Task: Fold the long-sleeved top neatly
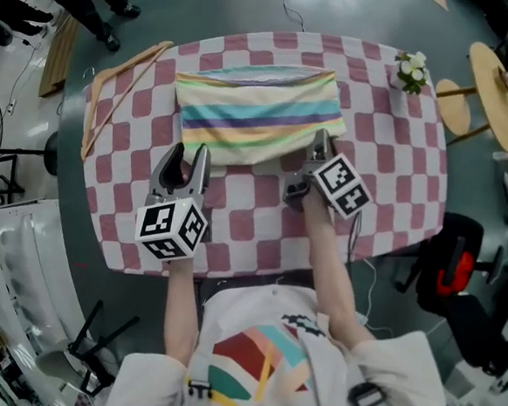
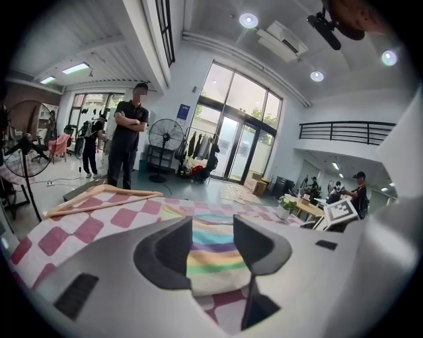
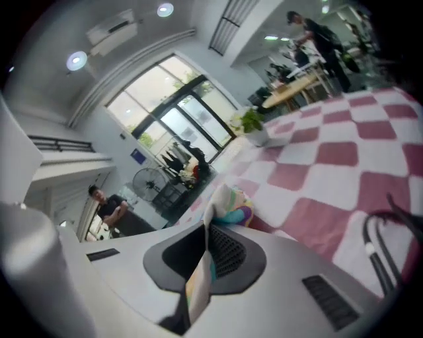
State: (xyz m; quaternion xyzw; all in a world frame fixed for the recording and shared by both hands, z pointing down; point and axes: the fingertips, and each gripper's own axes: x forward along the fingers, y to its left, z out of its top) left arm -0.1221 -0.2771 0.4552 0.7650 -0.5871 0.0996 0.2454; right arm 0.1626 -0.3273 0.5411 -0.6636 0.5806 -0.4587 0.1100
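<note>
Grey-jawed, the right hand-held gripper (image 1: pixel 322 142) (image 3: pixel 210 237) was clamped on the near right edge of the one top (image 1: pixel 257 110) (image 3: pixel 231 201), and a fold of the striped cloth stood pinched upright between its two pads. The left hand-held gripper (image 1: pixel 192 153) (image 2: pixel 213 244) had its two jaws apart with nothing pressed between them; it was over the counter (image 1: pixel 395 191) at the top's near left corner, and the stripes showed in the gap beyond the jaws (image 2: pixel 211 254). Each of the two carried one cube with square markers. The top, banded in yellow, teal, purple and cream, lay folded to a broad rectangle on the far half of the counter, which was covered by one pink-and-white checked cloth (image 1: pixel 260 233). One tan strip (image 1: pixel 115 82) lay along the counter's left end, well apart from the top. One small pot of white flowers (image 1: pixel 411 72) stood at the far right corner. Beyond the counter's right end were two round wooden tables (image 1: pixel 494 94). In the left gripper view, one person (image 2: pixel 129 142) stood with arms crossed near one standing fan (image 2: pixel 165 135).
</note>
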